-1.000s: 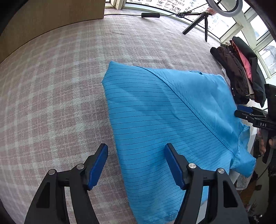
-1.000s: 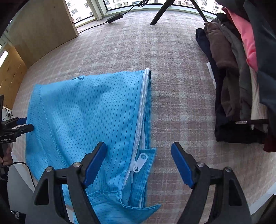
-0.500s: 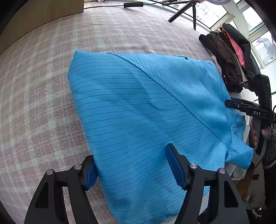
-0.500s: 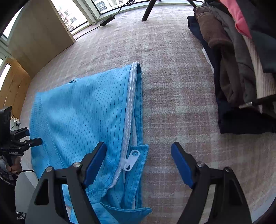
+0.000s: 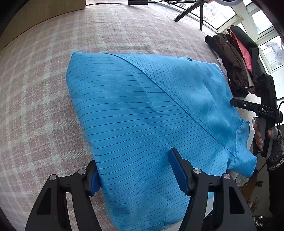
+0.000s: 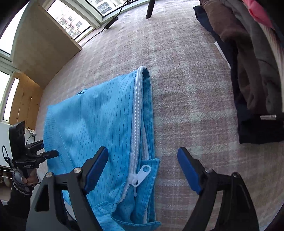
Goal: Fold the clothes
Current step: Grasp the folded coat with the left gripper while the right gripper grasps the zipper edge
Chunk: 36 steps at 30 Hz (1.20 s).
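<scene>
A bright blue pinstriped garment (image 5: 142, 110) lies folded on the pink checked cover, its near end hanging over the table's front edge. My left gripper (image 5: 134, 170) is open and straddles the garment's left edge: the left pad sits beside the fold, the right pad rests over the cloth. In the right wrist view the same garment (image 6: 99, 120) shows its white zipper (image 6: 137, 115) and pull tab (image 6: 141, 175). My right gripper (image 6: 142, 165) is open around the zipper edge, the left pad over the cloth, the right pad over bare cover.
A pile of dark, brown and pink clothes (image 5: 236, 60) (image 6: 248, 62) is stacked at the right. A tripod (image 5: 193, 10) and cable stand at the far edge by the windows. A wooden panel (image 6: 40, 44) borders the far left. Checked cover (image 5: 35, 88) lies bare on the left.
My left gripper has slid right onto the garment's left edge, which now lies between its pads. My right gripper has moved forward along the zipper, closer to the cloth.
</scene>
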Available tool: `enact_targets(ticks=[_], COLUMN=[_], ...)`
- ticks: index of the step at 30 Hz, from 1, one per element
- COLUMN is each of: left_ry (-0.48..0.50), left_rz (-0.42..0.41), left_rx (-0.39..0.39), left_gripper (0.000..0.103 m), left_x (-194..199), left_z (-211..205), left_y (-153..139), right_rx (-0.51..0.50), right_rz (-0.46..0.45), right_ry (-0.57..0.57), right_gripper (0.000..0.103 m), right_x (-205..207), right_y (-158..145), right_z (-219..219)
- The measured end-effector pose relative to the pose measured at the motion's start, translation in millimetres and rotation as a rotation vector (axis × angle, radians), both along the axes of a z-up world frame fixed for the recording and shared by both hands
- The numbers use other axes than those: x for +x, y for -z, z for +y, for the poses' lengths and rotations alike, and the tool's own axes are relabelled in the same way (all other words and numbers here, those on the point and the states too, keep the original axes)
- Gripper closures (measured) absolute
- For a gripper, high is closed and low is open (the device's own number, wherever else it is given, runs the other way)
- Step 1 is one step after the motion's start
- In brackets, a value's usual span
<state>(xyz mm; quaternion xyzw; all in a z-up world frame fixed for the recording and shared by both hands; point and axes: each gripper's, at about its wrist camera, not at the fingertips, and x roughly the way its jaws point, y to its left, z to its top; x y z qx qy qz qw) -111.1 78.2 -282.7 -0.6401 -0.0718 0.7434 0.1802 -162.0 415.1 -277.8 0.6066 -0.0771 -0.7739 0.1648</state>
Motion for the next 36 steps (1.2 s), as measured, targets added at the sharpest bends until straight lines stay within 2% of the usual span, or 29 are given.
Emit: enact_targets(ticks=[6,8,10,11,12,14,17,21,26,30,33,36], left_ry=[0.003,0.008,0.016,0.024,0.029,0.039,0.026,0.024,0.004,0.001,0.0,-0.007], left_rz=[-0.005,0.004,0.015,0.024,0.034,0.059,0.069,0.083,0.111,0.138,0.125,0.115], left_rx=[0.012,0.007,0.008,0.005,-0.002,-0.006,0.032,0.068,0.129,0.146,0.174,0.205], left_gripper=[0.054,0.055,0.057,0.06,0.064,0.07,0.082,0.091,0.095,0.095,0.095,0.096], left_x=[-3,-2,-2,-2,-1,1,1,0,2,3,4,6], left_z=[6,10,16,20,24,28,27,23,9,1,-6,-7], left_y=[1,1,1,1,1,1,3,-4,-22,-35,-33,-32], right_rx=[0.058,0.077,0.096,0.08,0.062,0.025,0.022,-0.048,-0.116,-0.168,-0.144,-0.152], right_rz=[0.037,0.049,0.061,0.059,0.056,0.049,0.055,0.042,0.078,0.108,0.137,0.13], right_ry=[-0.075,-0.1,-0.125,-0.12,-0.114,-0.101,-0.095,-0.076,-0.058,-0.039,-0.042,-0.028], right_gripper=[0.023,0.039,0.062,0.069,0.081,0.082,0.083,0.086,0.089,0.09,0.091,0.092], right_x=[11,14,18,19,20,21,21,19,23,25,28,40], right_y=[-2,-2,-3,-2,-1,2,2,-6,-31,-52,-63,-75], right_z=[-27,-37,-46,-47,-49,-52,-55,-53,-50,-50,-53,-35])
